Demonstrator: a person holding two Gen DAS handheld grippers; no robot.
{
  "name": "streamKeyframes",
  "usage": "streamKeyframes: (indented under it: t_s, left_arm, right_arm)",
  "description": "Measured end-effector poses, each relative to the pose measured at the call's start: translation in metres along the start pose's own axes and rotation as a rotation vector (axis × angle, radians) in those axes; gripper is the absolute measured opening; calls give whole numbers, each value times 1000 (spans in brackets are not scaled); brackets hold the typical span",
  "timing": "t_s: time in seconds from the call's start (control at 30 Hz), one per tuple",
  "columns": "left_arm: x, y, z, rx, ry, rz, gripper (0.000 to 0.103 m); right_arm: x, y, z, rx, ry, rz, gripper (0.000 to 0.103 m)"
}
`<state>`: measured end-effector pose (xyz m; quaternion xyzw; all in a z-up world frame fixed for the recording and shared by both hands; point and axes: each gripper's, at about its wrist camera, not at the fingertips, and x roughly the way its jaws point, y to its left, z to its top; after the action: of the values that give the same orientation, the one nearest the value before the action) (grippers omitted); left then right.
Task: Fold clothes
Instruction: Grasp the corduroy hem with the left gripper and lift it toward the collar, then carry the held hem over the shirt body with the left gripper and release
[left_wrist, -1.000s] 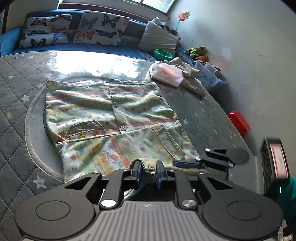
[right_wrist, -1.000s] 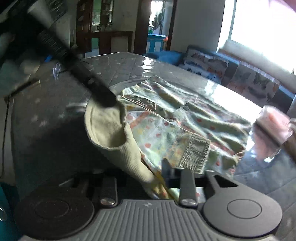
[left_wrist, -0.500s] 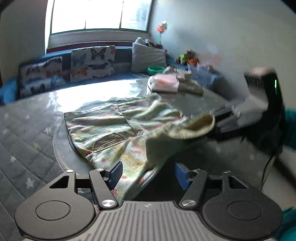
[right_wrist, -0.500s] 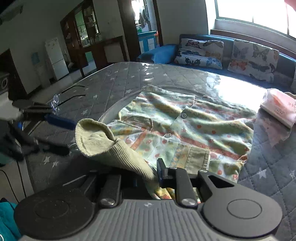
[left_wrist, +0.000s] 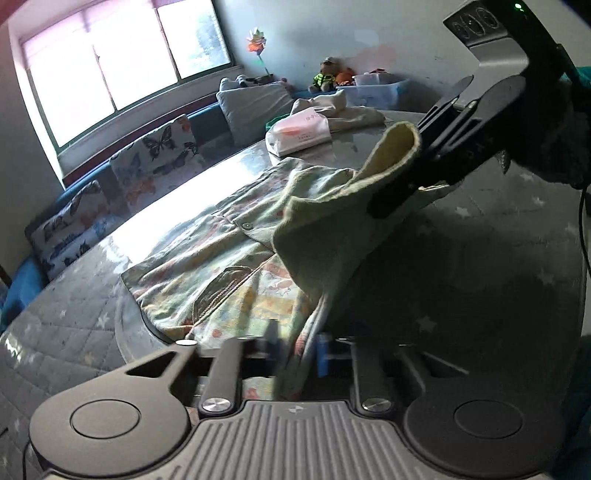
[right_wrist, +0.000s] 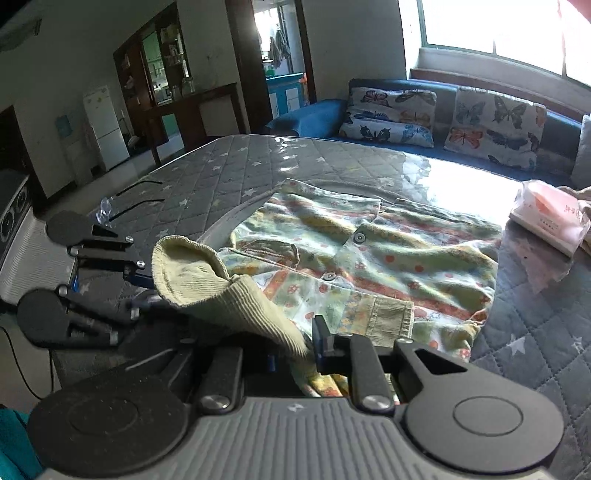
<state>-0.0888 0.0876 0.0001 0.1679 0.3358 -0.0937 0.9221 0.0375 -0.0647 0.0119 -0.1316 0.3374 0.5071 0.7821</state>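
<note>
A patterned green child's shirt (right_wrist: 369, 254) with buttons lies on the grey quilted table; it also shows in the left wrist view (left_wrist: 229, 258). Its ribbed collar (right_wrist: 214, 291) is lifted off the table. My right gripper (right_wrist: 291, 354) is shut on the collar's near end. My left gripper (left_wrist: 295, 354) is closed on the shirt's fabric, its fingers blurred. The other gripper shows in each view: the right one (left_wrist: 454, 147) at the raised collar (left_wrist: 391, 155), the left one (right_wrist: 110, 266) just left of the collar.
A pink tissue pack (right_wrist: 546, 218) and a beige cloth (left_wrist: 351, 110) lie on the table's far side. A blue sofa with butterfly cushions (right_wrist: 443, 114) stands behind the table. A cable (right_wrist: 140, 192) lies on the table's left part.
My left gripper, open half a second ago, has closed on the shirt fabric. My right gripper has lifted the collar higher. Both views have swung round.
</note>
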Motion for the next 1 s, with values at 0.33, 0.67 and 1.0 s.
streamKeyframes:
  t_s: [0.33,0.67,1.0]
  left_arm:
    - [-28,-2,-1,-18,-48,-44,9]
    - [-97,-24,-15,-32,-106,-150,9]
    - [-120,-19,-6,-66,-156,-190,9]
  right_arm:
    - [-26,19,-18,-72,-18,4,10]
    - [-79,52,-35,-139,0,54,9]
    - [-106,71,-20,-210,29,80,8]
